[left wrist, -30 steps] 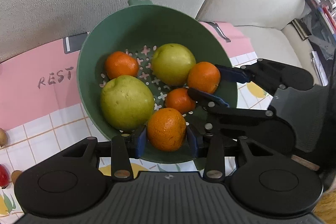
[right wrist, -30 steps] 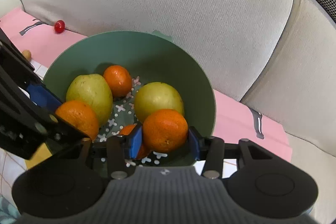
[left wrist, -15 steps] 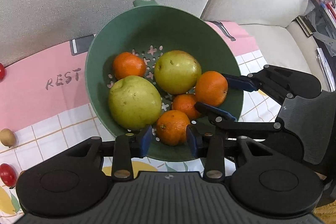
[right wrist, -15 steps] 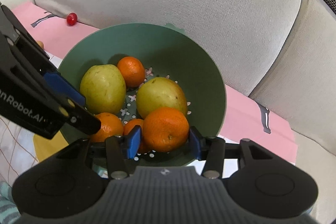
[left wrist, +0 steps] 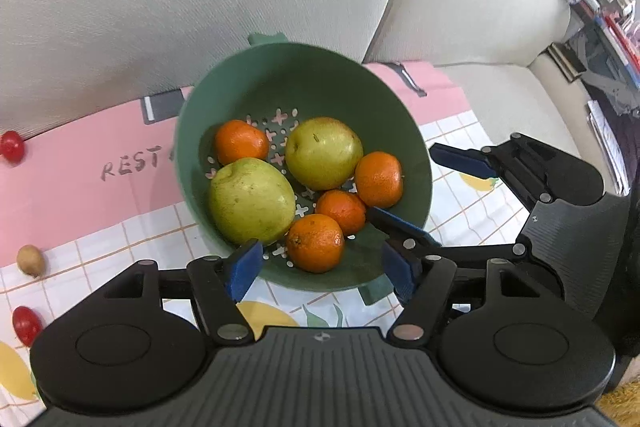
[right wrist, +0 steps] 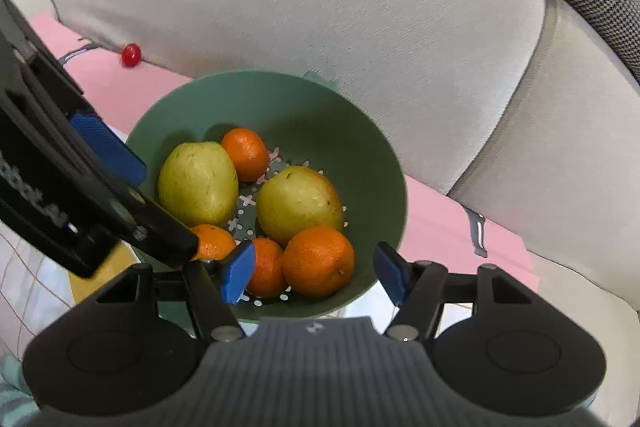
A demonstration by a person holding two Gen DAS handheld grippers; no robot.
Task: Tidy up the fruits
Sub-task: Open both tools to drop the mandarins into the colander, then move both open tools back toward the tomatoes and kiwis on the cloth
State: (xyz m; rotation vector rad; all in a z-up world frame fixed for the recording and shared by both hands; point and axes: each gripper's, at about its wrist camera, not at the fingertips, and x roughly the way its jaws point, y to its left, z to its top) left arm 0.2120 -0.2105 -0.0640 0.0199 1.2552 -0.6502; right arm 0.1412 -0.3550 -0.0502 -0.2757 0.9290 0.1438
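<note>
Left to right in the left wrist view: a small red cherry tomato [left wrist: 26, 325] and a small tan oval fruit [left wrist: 30, 260] lie loose on the pink-and-checked printed cloth [left wrist: 80, 187], well left of the round green perforated plastic colander [left wrist: 224, 107]. The colander holds two yellow-green pears and four oranges. The left gripper [left wrist: 322, 269] has just been opening; its jaws stand spread, the nearest orange [left wrist: 315, 243] lying free just ahead between them. The right gripper [right wrist: 314, 273], likewise just opened, is clear of its orange [right wrist: 318, 261]. The loose fruits lie nearer the left hand.
</note>
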